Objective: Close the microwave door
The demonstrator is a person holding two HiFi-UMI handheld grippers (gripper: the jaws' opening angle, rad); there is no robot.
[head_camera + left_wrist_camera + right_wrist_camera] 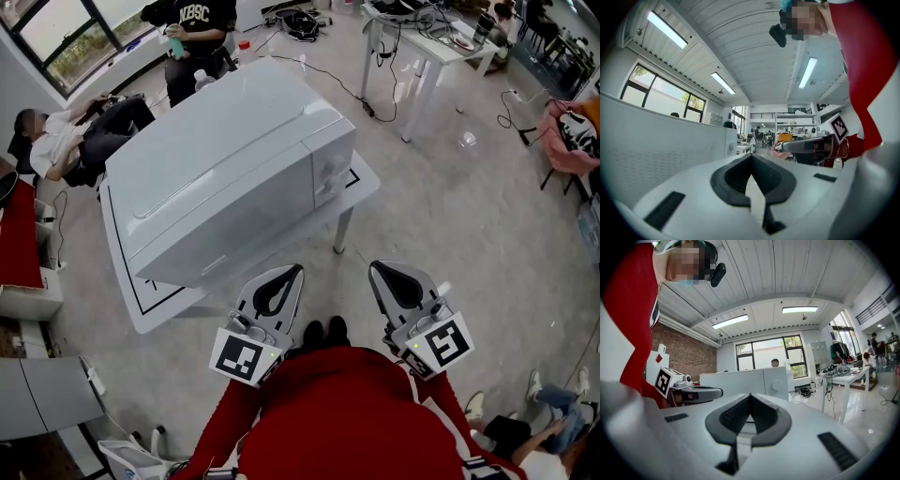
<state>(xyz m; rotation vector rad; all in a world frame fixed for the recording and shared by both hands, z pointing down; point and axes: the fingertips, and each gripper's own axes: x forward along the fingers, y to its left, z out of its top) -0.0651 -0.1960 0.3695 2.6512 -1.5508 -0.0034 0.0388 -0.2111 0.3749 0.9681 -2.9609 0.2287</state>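
Note:
A white microwave [225,178] stands on a low white table [150,309], its door [234,220] flush with the front beside the knob panel [330,169]. My left gripper [296,269] hangs below the table's near edge, shut, with nothing between its fingers. Shut and empty as well, my right gripper [375,266] sits a little to the right, over bare floor. The left gripper view has the microwave's wall [661,140] close on the left of the gripper [751,157]. In the right gripper view the microwave [745,380] stands beyond the gripper [750,397].
A seated person [66,131] and a standing person [197,37] are behind the table. A white desk [431,47] with cables stands at the back right. My own shoes [323,331] are between the grippers. Pink cloth [567,141] lies at the right edge.

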